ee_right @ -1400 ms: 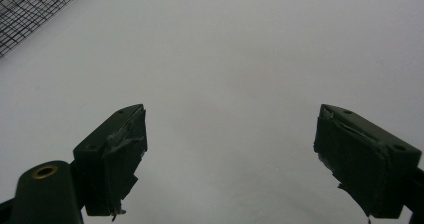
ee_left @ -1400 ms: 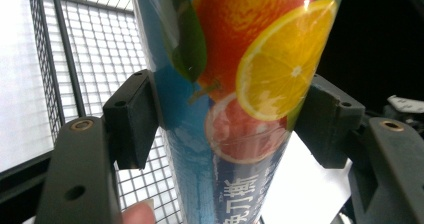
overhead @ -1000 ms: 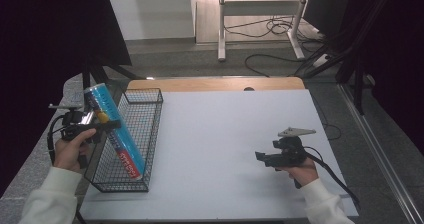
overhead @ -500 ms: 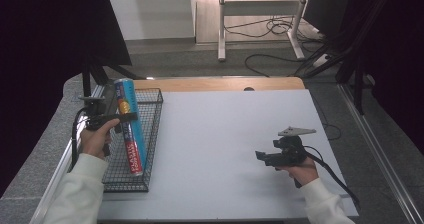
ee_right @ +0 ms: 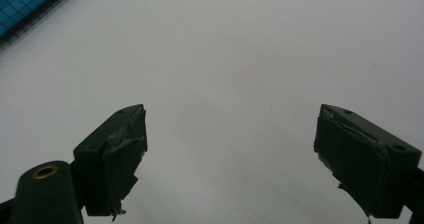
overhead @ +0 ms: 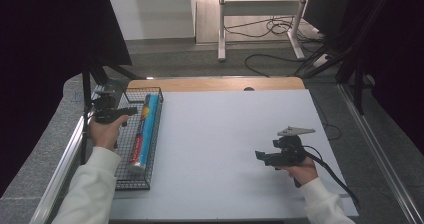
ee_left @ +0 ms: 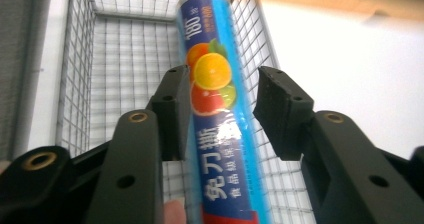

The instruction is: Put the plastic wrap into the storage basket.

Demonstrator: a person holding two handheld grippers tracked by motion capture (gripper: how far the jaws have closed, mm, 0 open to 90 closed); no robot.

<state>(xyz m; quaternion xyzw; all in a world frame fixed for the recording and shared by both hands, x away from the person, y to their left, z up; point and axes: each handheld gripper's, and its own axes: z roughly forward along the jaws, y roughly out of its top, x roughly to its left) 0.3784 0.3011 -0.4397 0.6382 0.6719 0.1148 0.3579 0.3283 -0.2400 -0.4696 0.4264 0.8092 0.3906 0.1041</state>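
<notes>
Work in hand, by my reading: stowing a roll in a basket, and it looks nearly finished. The left gripper (overhead: 129,111), held in the person's left hand (overhead: 105,132), hovers over the far left part of the black wire-mesh basket (overhead: 148,185). Its jaws have just been closing in, yet in the left gripper view they stand apart. The long blue cylindrical roll with orange-fruit print and a red end band (ee_left: 215,74) shows between the jaws. The pad on that view's left is at the roll's edge, contact uncertain; the pad on the right is clear of it, with mesh showing in the gap. In the high view the roll (overhead: 144,132) lies flat inside the basket along its right wall, just right of and below the left gripper, running back toward the person. So the placing seems done; what remains, I judge, is to draw the left gripper away. Well to the right, far from the roll, the right gripper (overhead: 260,156) rests low over the white tabletop (overhead: 225,124), jaws wide apart with nothing between them.
</notes>
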